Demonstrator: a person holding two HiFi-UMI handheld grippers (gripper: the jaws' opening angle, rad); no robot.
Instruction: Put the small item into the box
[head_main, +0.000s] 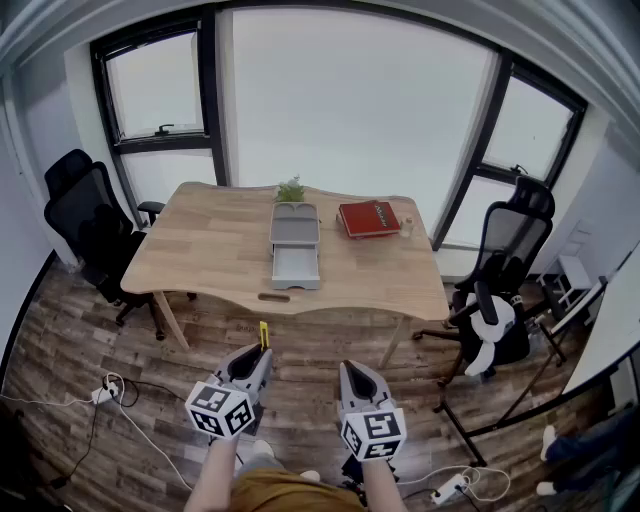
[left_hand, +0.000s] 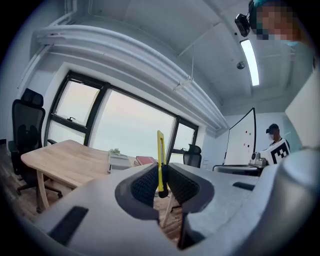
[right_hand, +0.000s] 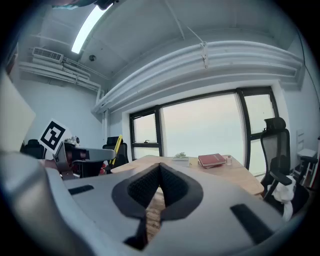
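Note:
A slim yellow utility knife stands upright between the pads of my left gripper, which is shut on it. In the head view the knife pokes out of the left gripper, low over the wooden floor and well short of the table. My right gripper hangs beside it, shut with nothing in it. On the wooden table stands a grey box whose drawer is pulled out toward me. A small dark item lies at the table's near edge.
A red book and a small plant sit at the table's back. Black office chairs stand at the left and right. Cables and a power strip lie on the floor at left, another strip at right.

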